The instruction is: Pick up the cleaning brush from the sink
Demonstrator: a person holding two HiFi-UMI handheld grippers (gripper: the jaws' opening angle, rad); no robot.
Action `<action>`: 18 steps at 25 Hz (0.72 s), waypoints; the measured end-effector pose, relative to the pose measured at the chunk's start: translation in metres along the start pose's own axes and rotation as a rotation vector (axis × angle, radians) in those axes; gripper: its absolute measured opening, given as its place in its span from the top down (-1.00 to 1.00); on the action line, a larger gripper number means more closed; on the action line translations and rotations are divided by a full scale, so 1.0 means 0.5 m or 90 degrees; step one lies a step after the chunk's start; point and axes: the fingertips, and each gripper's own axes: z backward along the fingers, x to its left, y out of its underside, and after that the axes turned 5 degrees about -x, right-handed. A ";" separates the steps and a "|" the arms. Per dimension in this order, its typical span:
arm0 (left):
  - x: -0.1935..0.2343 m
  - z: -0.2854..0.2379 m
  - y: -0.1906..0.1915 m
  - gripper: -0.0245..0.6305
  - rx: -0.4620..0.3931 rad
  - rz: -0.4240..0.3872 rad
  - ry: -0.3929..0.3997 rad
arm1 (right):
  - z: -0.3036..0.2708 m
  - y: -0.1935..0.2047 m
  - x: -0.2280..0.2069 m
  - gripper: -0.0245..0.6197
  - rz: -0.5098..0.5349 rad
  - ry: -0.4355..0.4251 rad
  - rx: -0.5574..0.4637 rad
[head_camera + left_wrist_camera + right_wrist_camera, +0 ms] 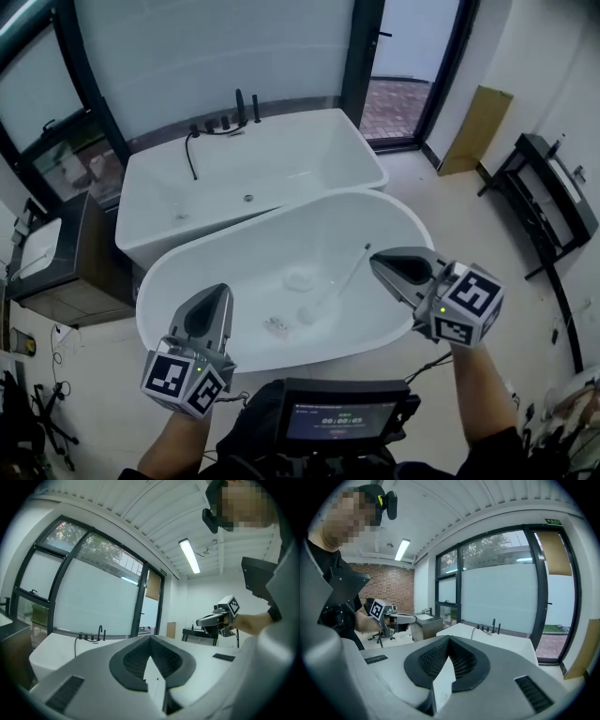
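A white long-handled cleaning brush [343, 281] lies inside the oval white tub [187, 265], its head toward the near side and its handle tip by the right rim. My left gripper [220, 290] hovers over the tub's near left rim, shut and empty. My right gripper [375, 262] is shut and empty too, with its tip just right of the brush handle's upper end. In the left gripper view the shut left gripper [151, 637] points level, with the right gripper [212, 620] beyond it. The right gripper view shows the right gripper [449, 638] with the left gripper [399, 618] off to the left.
A rectangular white tub [281, 159] with a black faucet [240, 107] stands behind the oval one. A small pale item [277, 326] lies on the oval tub's floor. A black rack [553, 202] stands at right, a cabinet [56, 258] at left, and a screen device [342, 417] sits below.
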 end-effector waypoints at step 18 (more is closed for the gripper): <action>0.113 -0.164 0.134 0.92 0.029 0.077 -0.097 | -0.253 0.112 -0.289 0.91 0.066 -0.126 0.143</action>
